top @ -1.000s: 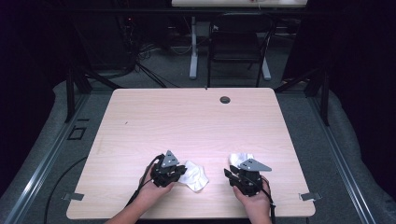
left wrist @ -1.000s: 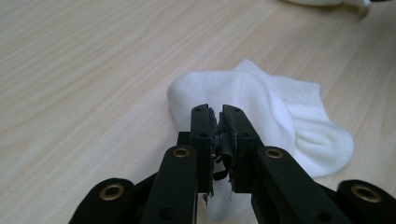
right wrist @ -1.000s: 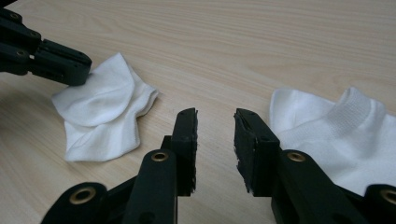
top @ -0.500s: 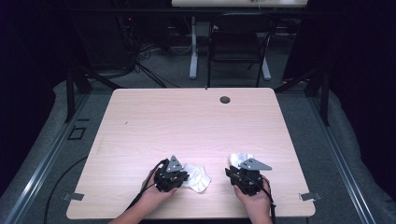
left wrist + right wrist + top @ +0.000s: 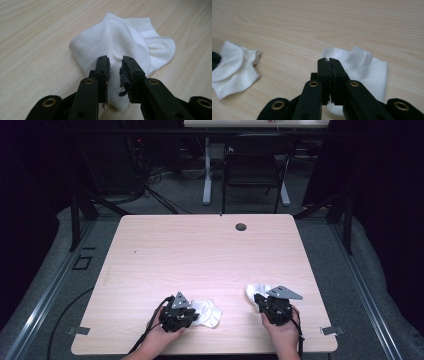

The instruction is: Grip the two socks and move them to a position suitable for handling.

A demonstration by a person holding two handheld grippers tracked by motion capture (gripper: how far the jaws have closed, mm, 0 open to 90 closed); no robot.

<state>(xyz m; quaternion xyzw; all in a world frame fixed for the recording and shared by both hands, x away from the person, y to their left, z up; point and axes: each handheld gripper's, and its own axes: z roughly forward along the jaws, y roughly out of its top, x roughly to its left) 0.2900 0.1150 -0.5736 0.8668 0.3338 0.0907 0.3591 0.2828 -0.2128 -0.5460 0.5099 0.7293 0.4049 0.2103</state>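
Left claw (image 5: 115, 63) newly parted over its white sock (image 5: 120, 37), right claw (image 5: 329, 65) now clenched on the other sock (image 5: 367, 70).

Light wooden table (image 5: 200, 255), round dark grommet (image 5: 241, 227) near its far edge, black chair (image 5: 255, 175) beyond, grey floor (image 5: 45, 285)

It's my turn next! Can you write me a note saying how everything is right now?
Left gripper: jaws just opened a little, over the left sock, not pinching it.
Right gripper: jaws just closed, shut at the near edge of the right sock; I can't tell if cloth is caught.
Both socks lie crumpled and apart near the table's front edge.
Done: nothing paired or folded.
Left: probably bringing the socks together.
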